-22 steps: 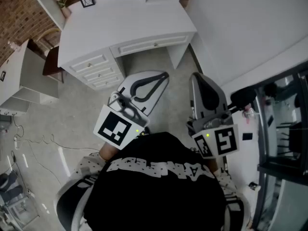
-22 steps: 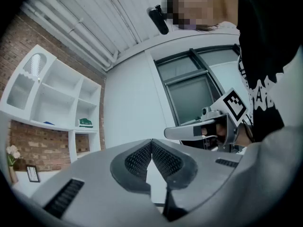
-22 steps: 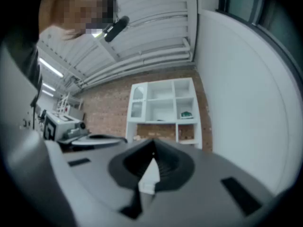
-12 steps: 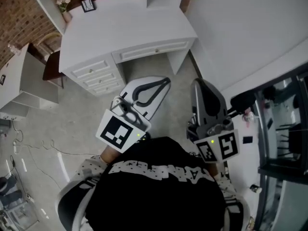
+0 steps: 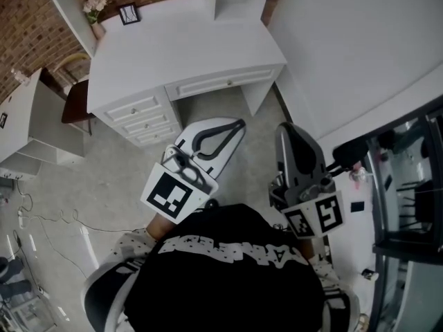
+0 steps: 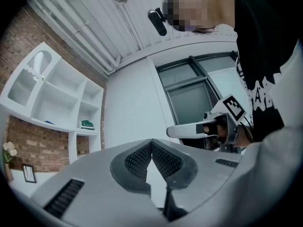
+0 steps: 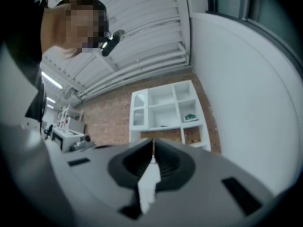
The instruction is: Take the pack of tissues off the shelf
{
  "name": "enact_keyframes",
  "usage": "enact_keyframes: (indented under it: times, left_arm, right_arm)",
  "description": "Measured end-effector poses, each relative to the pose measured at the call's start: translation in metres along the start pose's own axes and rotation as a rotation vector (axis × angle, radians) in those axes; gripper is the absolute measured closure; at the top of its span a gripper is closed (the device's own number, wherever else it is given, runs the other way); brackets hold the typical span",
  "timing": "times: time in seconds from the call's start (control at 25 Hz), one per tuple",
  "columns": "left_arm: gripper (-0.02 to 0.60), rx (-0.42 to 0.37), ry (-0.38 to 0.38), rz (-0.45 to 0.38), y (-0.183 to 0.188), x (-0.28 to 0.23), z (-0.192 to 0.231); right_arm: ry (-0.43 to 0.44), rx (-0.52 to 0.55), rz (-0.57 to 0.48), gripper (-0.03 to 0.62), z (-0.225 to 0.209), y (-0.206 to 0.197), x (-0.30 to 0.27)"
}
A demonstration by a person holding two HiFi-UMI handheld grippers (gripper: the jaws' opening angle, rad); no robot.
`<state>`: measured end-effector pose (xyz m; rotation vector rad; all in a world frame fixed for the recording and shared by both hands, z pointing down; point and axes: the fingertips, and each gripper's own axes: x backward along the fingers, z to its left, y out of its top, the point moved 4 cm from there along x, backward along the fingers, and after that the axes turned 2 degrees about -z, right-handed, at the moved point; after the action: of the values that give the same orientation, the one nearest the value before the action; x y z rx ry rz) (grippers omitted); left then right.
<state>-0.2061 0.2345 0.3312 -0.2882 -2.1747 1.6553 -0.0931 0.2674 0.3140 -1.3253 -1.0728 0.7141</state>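
Tissues in their green pack (image 7: 191,117) lie flat in a right-hand compartment of the white shelf (image 7: 163,109), well ahead and slightly right of the right gripper (image 7: 153,148), which looks better aimed than the left gripper (image 6: 151,143); both are closed and empty.

Before you, a white surface with drawers (image 5: 180,47) bears a small black-framed picture (image 5: 127,14) near a vase of pale flowers (image 5: 95,9). A brown wooden chair (image 5: 75,102) stands beside it.
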Motion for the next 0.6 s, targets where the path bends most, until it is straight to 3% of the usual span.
enact_keyframes:
  times: [0.44,0.6]
  left_arm:
    - [0.546,0.031,0.0,0.0,-0.011,-0.006,0.003]
    - [0.546,0.052,0.05,0.008,-0.015,-0.012,0.013]
  right_arm:
    - [-0.055,0.024,0.049,0.563,-0.016,-0.007,-0.001]
    - [-0.04,0.022,0.033,0.563,-0.031,-0.006,-0.009]
